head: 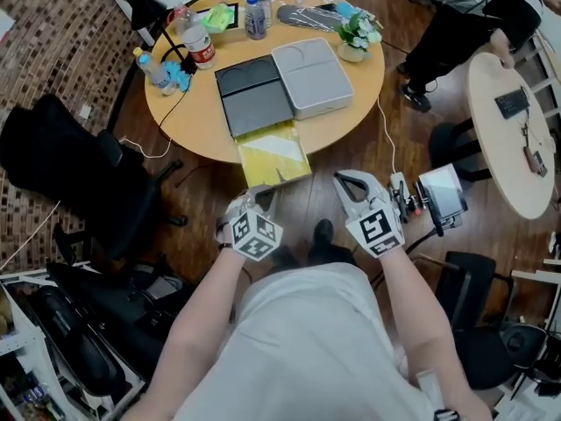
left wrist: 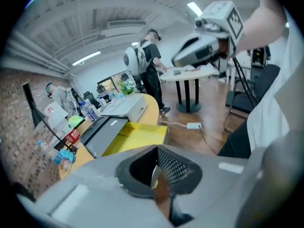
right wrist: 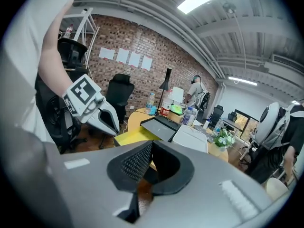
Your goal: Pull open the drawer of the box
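Note:
A dark grey box (head: 254, 102) lies on the round wooden table (head: 197, 125), next to a light grey box (head: 313, 77). Its yellow drawer (head: 274, 159) stands pulled out past the table's near edge, and it also shows as the yellow drawer (left wrist: 135, 137) in the left gripper view. My left gripper (head: 260, 196) hangs just in front of the drawer's near end, apart from it, shut with nothing between the jaws. My right gripper (head: 349, 182) is to the right of the drawer, over the floor, also shut and holding nothing.
Bottles (head: 255, 17), a small potted plant (head: 357, 35) and a black lamp (head: 145, 11) stand on the table's far half. Black office chairs (head: 79, 178) stand at the left. A second round table (head: 513, 134), a person (head: 456, 24) and a device on a stand (head: 438, 198) are at the right.

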Motion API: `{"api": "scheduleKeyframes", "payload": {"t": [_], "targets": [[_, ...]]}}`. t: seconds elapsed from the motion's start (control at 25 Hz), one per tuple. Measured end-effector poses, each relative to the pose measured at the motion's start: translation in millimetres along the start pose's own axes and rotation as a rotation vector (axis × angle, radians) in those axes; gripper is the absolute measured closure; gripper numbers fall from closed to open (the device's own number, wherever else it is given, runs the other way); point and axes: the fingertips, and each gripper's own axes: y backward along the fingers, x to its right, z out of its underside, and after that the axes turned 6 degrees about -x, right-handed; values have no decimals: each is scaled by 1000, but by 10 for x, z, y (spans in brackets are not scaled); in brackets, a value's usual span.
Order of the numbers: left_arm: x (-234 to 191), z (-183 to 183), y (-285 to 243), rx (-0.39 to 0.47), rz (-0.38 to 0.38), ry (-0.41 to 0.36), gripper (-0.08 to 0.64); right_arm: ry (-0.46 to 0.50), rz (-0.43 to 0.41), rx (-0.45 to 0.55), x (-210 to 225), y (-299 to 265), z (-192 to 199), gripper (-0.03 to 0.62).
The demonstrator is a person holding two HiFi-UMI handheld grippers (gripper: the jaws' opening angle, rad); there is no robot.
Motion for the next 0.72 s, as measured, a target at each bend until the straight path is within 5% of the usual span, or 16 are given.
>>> {"api": "scheduleKeyframes", "payload": {"t": [0.16, 0.28, 0.4, 0.56, 0.72], "targets": [[-7, -138, 406, 162, 35, 211, 555, -3, -53, 52, -104, 46, -144, 584], [210, -334, 636, 263, 60, 261, 555, 15, -99, 61, -191, 174, -102, 584], [550, -398, 776, 325, 90, 303, 555, 30, -152, 74, -317, 306, -44, 584], [767, -533, 909, 391, 96, 526, 555, 34, -215, 129, -402, 551, -55, 584], [945, -810, 1051, 453, 57, 605, 555, 63, -286, 146, -474, 861, 21, 584]]}}
